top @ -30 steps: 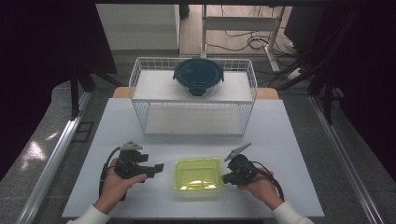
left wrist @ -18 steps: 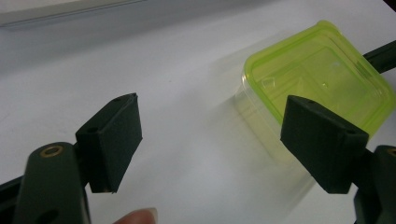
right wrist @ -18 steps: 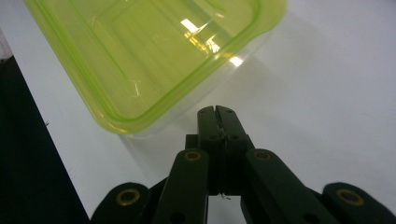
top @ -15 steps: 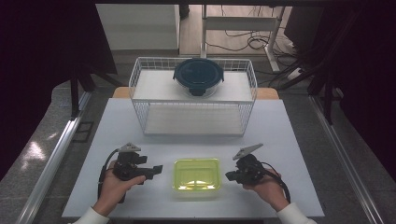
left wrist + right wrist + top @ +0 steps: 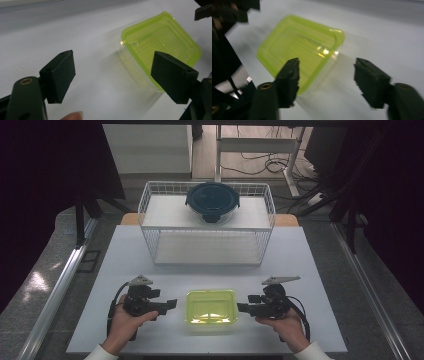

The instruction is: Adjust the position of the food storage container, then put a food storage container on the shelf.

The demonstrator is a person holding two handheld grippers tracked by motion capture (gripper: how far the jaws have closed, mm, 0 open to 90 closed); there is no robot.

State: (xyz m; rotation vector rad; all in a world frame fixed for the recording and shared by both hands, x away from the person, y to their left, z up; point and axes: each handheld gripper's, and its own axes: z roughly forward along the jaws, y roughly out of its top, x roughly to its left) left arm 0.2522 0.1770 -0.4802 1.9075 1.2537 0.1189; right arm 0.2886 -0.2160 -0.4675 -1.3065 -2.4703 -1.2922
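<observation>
Right tool (image 5: 242,307) just opened, empty; left tool (image 5: 172,304) open; green box (image 5: 211,306) between, wire basket (image 5: 207,227) behind.

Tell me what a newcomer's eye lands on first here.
A bright yellow-green translucent plastic container with its lid on glows at the near middle of the white table. The left claw and right claw flank it, both open, clear of it. Behind stands a white wire basket with a dark round lidded container on top.
</observation>
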